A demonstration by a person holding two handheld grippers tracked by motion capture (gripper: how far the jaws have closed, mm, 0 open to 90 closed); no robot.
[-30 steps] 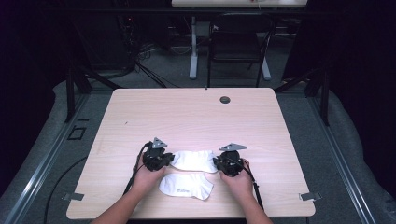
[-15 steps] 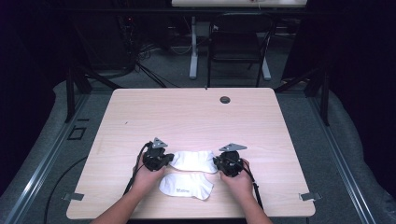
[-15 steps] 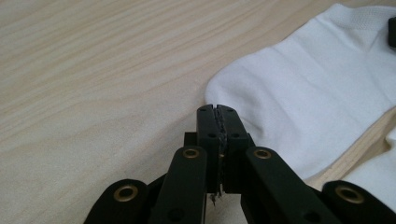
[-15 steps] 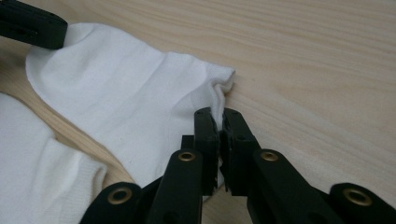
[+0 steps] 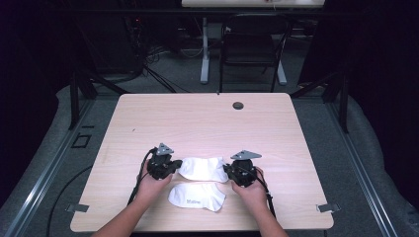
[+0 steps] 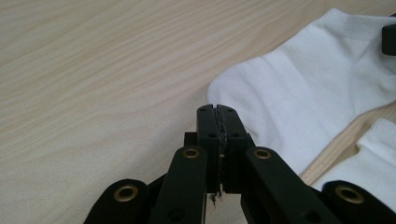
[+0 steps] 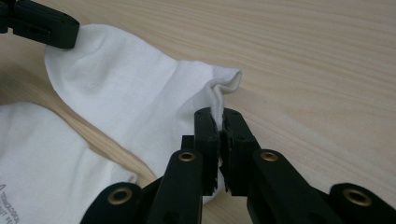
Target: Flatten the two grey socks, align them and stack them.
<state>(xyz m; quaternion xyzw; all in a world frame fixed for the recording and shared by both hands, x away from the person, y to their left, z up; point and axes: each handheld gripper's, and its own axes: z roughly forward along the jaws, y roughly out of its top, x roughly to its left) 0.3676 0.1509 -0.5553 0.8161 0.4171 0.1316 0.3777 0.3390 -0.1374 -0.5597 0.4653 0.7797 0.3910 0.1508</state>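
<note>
The right tongs point(image 7: 219, 122) are clamped on a pinch of white fabric at one end of the upper sock point(image 7: 135, 102); in the right gripper view a small fold of cloth rises from between the two black jaws, which stand pressed together around it. In the high view these right tongs point(image 5: 228, 170) sit at the right end of that upper sock point(image 5: 203, 168), with the person's right hand point(image 5: 252, 190) wrapped around the body behind them.

The left tongs point(image 6: 218, 122) have their jaws pressed flat together with no gap, and the left gripper view shows their tips at the rounded end of the upper sock point(image 6: 299, 112); whether any cloth is caught between them cannot be told from here. In the high view the left tongs point(image 5: 174, 169) meet the left end of the same sock, held by the left hand point(image 5: 150, 183).

The upper sock lies flat between the two tongs, stretched left to right, in the near half of the counter point(image 5: 207, 123), closer to its near edge than to its far edge. Just beside it, on the side toward the near edge, lies the lower sock point(image 5: 196, 196), also white, with small grey print on it point(image 7: 9, 205); a narrow strip of bare wood separates the two.

Near the far edge of the counter, right of centre, sits a small dark round cap point(image 5: 238, 105).
</note>
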